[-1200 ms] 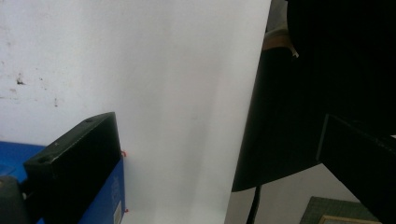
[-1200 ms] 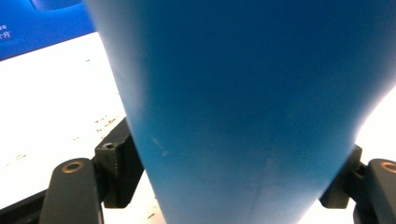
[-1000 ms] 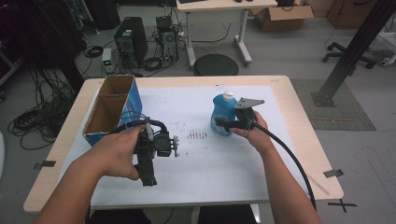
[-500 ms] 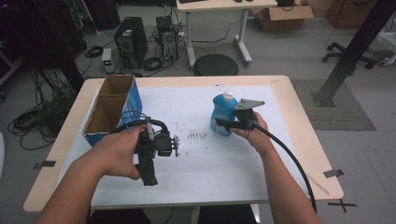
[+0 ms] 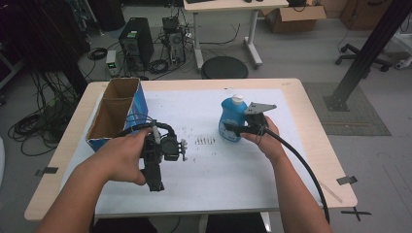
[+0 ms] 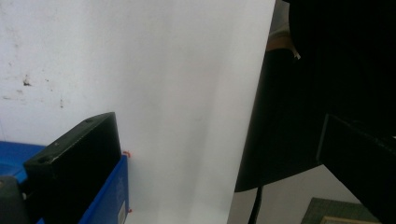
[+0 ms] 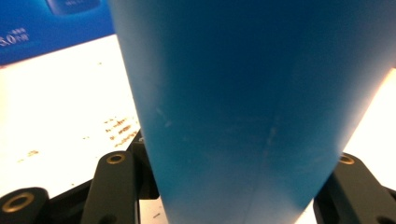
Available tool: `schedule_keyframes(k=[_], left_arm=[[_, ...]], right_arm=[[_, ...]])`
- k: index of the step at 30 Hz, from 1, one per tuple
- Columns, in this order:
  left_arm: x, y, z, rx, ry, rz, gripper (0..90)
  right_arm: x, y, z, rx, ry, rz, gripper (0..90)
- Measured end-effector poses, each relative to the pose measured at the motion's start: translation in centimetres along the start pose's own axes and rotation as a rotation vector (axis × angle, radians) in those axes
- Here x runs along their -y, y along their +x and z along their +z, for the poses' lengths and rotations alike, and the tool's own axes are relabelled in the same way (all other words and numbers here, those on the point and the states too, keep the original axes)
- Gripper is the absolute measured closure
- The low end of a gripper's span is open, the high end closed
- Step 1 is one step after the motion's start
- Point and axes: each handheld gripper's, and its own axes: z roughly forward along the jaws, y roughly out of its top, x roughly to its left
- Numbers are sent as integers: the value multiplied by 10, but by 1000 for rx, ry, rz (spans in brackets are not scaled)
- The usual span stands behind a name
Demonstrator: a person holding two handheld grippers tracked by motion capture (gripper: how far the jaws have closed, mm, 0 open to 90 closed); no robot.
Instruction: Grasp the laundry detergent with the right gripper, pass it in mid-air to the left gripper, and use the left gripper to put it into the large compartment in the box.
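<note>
Right gripper (image 5: 232,129) jaws just closed, now clamp the upright blue bottle (image 5: 231,119); left gripper (image 5: 154,177) lies near the box (image 5: 116,114), jaw state unclear.

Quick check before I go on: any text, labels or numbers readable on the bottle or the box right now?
"50" plus tiny blurred characters: white print on the blue box, right gripper view; the rest is unreadable.
Blue bottle: label patch too small to read in the high view; no print on the side seen in the right gripper view.
White sheet: dark specks, no writing.
</note>
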Motion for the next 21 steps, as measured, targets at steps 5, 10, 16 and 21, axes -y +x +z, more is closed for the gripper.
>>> schedule_keyframes(k=[5,10,16,21], left_arm=[[4,3,-8,-11,0,-16,2],[3,6,-19,-27,1,-20,2],[2,9,-30,-33,-8,-14,2],[0,13,-40,-43,-5,-12,2]], right_arm=[[-10,-1,-11,-23,-20,-19,453],[-24,0,-29,-40,-4,-73,453],[-38,9,-51,-120,-1,-125,452],[-55,27,-75,-214,-4,-212,450]])
